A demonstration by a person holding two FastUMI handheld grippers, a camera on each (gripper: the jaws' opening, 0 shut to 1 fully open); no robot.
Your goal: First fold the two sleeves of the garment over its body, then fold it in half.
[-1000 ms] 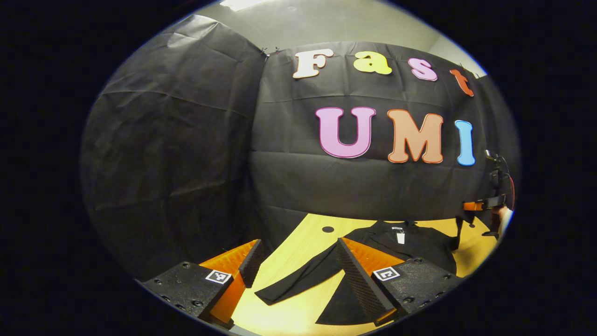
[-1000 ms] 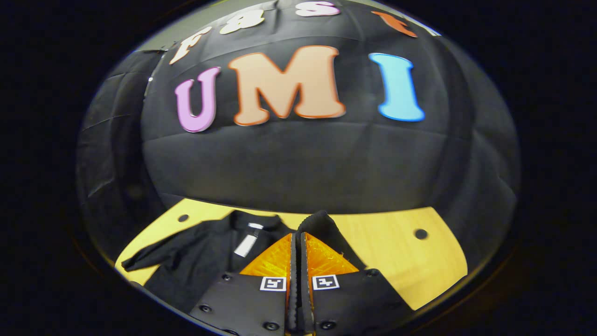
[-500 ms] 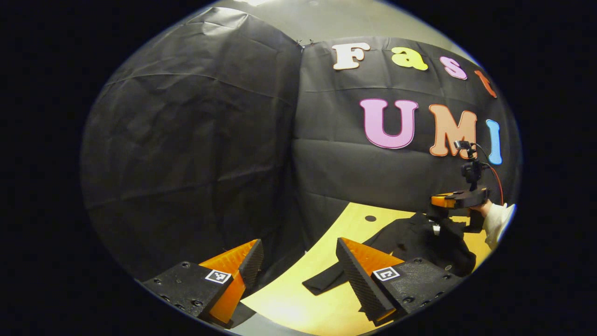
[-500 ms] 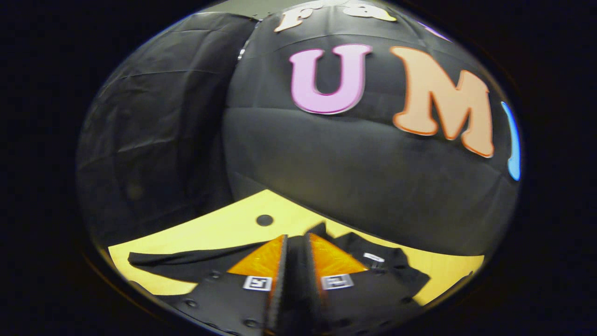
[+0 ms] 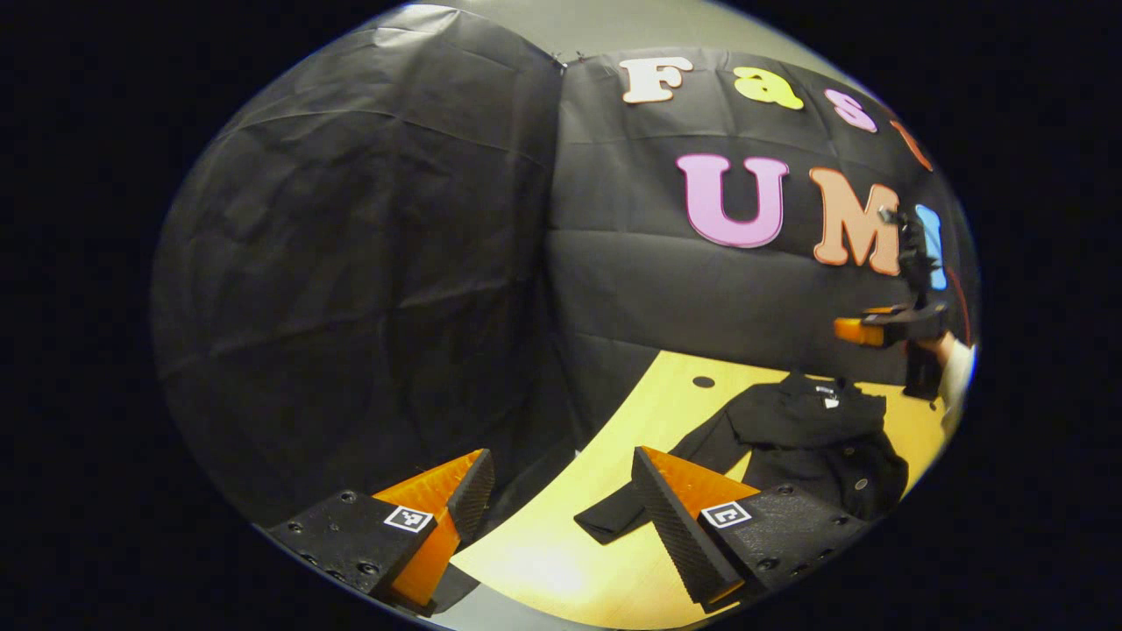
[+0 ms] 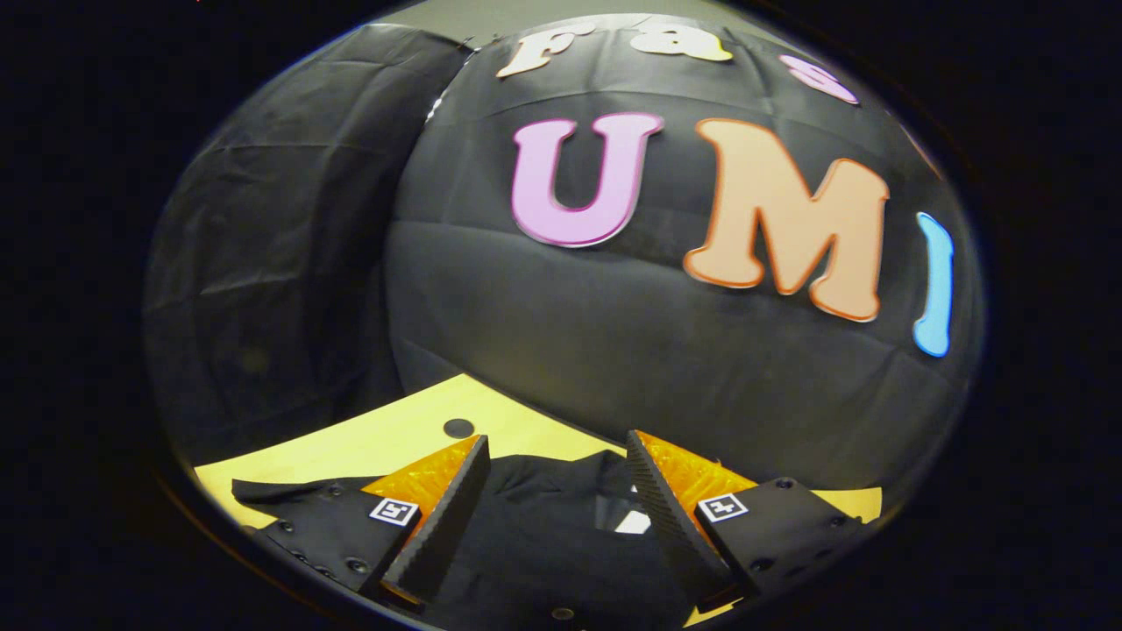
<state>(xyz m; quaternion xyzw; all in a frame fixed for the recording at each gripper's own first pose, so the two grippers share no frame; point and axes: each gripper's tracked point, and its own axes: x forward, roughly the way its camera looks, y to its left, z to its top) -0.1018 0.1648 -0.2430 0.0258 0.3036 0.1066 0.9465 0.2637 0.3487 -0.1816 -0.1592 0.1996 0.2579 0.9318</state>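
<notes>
Shirt [image 6: 543,543] neck tag [image 6: 633,523] at 6 o'clock: unreadable. My right tongs [image 6: 556,517], clamped earlier, now apart; left tongs [image 5: 561,508] apart.

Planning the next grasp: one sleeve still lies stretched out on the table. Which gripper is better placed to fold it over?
Left, probably. The left gripper is open, with the outstretched sleeve's cuff near its fingers. The right gripper, also open, hovers over the garment's collar and body, farther from that cuff.

yellow wood table [image 5: 666,412] | round hole [image 5: 703,382] far edge | black cloth wall [image 5: 368,263]
</notes>
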